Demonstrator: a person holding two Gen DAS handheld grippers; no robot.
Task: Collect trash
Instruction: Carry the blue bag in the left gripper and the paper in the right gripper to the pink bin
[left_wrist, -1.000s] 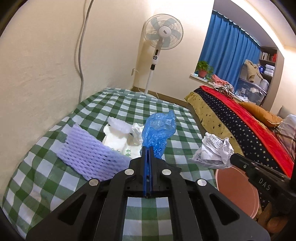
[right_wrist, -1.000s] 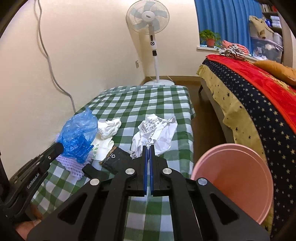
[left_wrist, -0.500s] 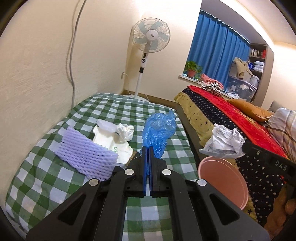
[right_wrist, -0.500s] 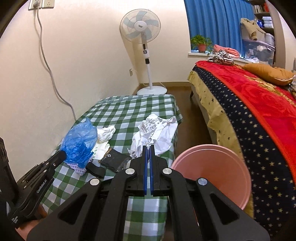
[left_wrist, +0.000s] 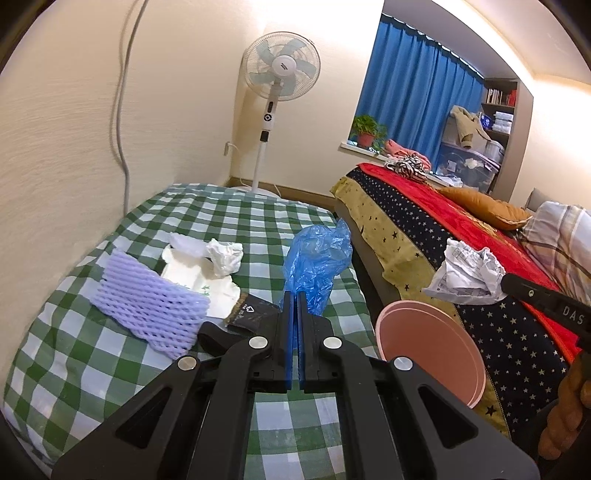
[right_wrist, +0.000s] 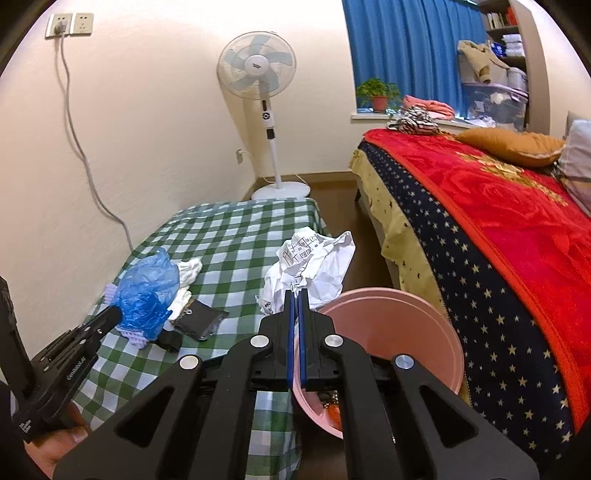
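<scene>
My left gripper (left_wrist: 294, 295) is shut on a crumpled blue plastic bag (left_wrist: 317, 258), held above the green checked table (left_wrist: 92, 369). My right gripper (right_wrist: 295, 293) is shut on a crumpled white printed paper (right_wrist: 314, 266), which hangs just beyond the far rim of the pink bin (right_wrist: 413, 332). In the left wrist view the same paper (left_wrist: 465, 275) hangs above the pink bin (left_wrist: 432, 350), to the right of the table. The right wrist view shows the blue bag (right_wrist: 147, 291) in the left gripper (right_wrist: 114, 315) over the table's left part.
On the table lie a purple foam net (left_wrist: 147, 306), white wrappers and a tissue (left_wrist: 207, 266), and a black packet (left_wrist: 253, 314). A bed with a red and starred blanket (right_wrist: 498, 240) stands to the right of the bin. A standing fan (right_wrist: 266, 110) is in the far corner.
Both grippers have drawn back and to the right with their loads. The paper has gone from over the table to the pink bin, and more of the bin shows.
</scene>
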